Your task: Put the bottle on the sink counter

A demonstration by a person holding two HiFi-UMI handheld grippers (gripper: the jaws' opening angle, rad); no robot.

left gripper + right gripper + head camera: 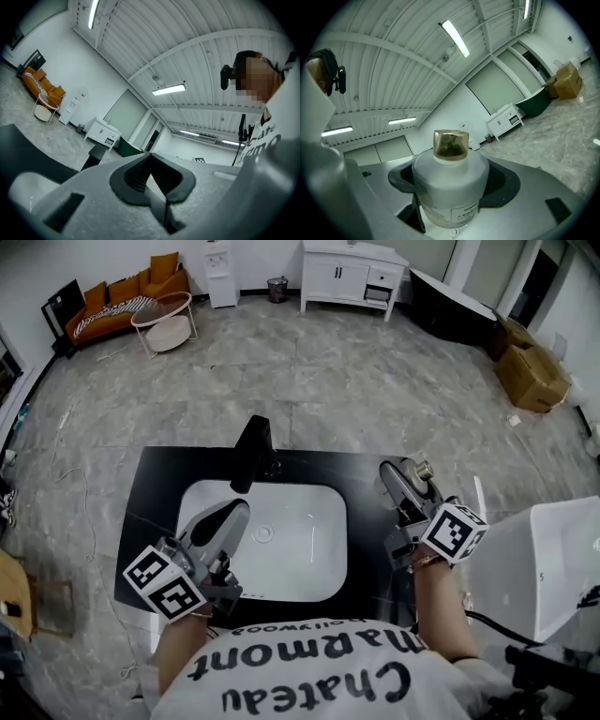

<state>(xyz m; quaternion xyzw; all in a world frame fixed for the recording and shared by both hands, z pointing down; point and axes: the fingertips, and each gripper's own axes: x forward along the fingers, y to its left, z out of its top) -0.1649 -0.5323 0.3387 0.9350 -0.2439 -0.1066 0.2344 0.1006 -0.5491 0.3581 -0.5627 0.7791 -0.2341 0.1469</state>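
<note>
A frosted white bottle with a gold cap stands between the jaws of my right gripper, which is shut on it. In the head view the right gripper hangs above the right end of the black sink counter, and the bottle's gold cap shows beside the jaws. My left gripper hovers over the front left of the white basin. Its jaws are shut with nothing between them, and they tilt up toward the ceiling.
A black faucet rises at the back of the basin. A white fixture stands close on the right. Farther off are a white cabinet, cardboard boxes, a round table and an orange sofa.
</note>
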